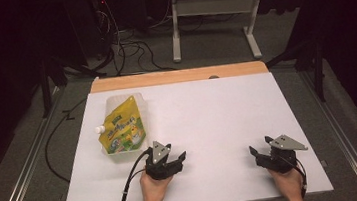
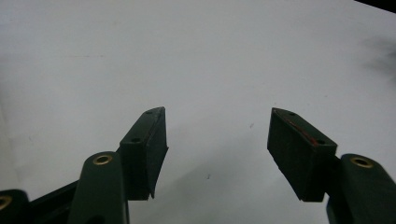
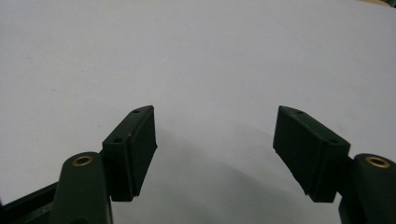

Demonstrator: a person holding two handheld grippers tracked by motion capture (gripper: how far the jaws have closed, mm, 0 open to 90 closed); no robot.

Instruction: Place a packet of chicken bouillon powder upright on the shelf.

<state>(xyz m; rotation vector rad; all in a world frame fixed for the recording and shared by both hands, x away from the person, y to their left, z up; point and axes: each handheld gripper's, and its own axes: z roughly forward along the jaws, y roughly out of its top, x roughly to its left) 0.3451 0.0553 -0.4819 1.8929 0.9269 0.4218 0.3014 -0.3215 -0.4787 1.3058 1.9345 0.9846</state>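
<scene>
A yellow and green refill pouch (image 1: 122, 127) with a white cap lies flat on the white table (image 1: 208, 117), at its left side. My left gripper (image 1: 171, 154) rests near the front edge, just right of and below the pouch, apart from it. In the left gripper view its jaws stand wide apart (image 2: 217, 135) over bare white surface, nothing between them. My right gripper (image 1: 261, 149) sits at the front right, held by a hand. The right gripper view has its jaws open (image 3: 215, 133) too, with only table between them.
A strip of bare wood (image 1: 179, 76) runs along the table's far edge. Beyond it stand a grey table frame (image 1: 213, 21) and loose cables (image 1: 125, 45) on the floor. Metal rails (image 1: 27, 161) flank the table on both sides.
</scene>
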